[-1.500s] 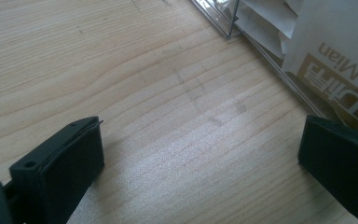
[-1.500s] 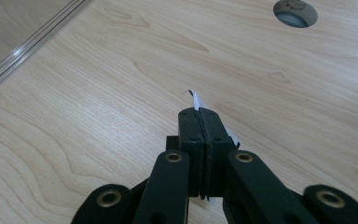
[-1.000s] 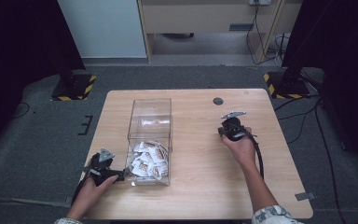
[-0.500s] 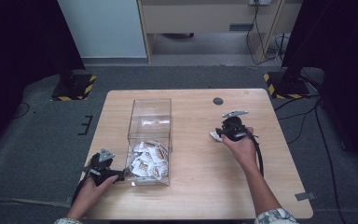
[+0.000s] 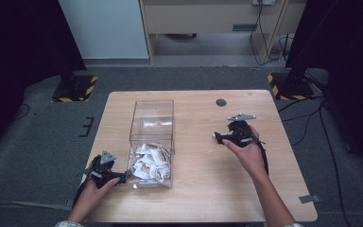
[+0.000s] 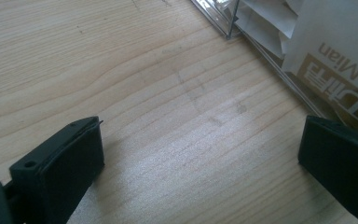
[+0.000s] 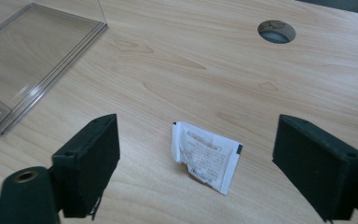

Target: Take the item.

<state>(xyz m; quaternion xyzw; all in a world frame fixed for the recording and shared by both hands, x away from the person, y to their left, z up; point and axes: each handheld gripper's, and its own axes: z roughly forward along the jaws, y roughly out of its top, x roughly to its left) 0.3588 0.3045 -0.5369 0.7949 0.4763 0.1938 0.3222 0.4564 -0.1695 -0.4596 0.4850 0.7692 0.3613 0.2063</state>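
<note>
Two claws are working over the desk (image 5: 203,189), and I am watching both. My right claw (image 7: 196,154) is standing released, its jaws having just been opening, with a small white sachet (image 7: 205,156) lying flat on the wood between them, touched by neither pad. In the high view that right claw (image 5: 220,137) is hovering to the right of the clear box (image 5: 153,118), well apart from it, near a round hole (image 5: 221,102) in the desk. My left claw (image 5: 123,177) is resting at the box's near left corner, jaws spread wide over bare wood, gripping nothing. Many more sachets (image 5: 149,161) are piling in the near end of the box
</note>
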